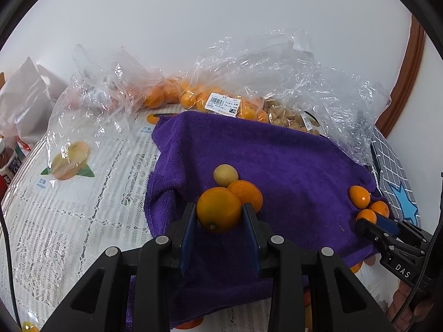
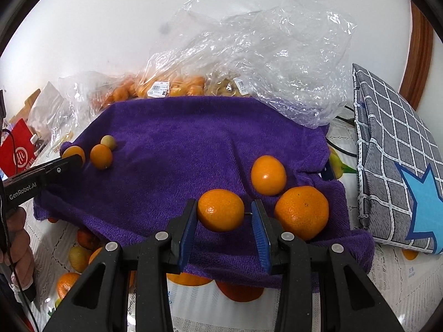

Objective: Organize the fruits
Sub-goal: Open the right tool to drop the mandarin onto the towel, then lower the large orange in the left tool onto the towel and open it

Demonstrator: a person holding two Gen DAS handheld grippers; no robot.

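Left gripper (image 1: 220,213): jaws pressed on an orange (image 1: 218,209), lower centre, beside another orange (image 1: 247,195) and a pale round fruit (image 1: 225,175); right gripper (image 2: 224,217): jaws astride a mandarin (image 2: 220,209), a gap showing at its right side, grip uncertain; two further mandarins (image 2: 268,175) at right. Sorting judged early: bagged fruit (image 2: 171,88) at upper centre is unsorted. Surface: purple towel (image 2: 180,138) over a lace tablecloth (image 1: 69,207); white wall (image 2: 110,27) behind.

"DAS" on right claw (image 1: 372,222), "GenRobot.AI" on left claw (image 2: 73,163)
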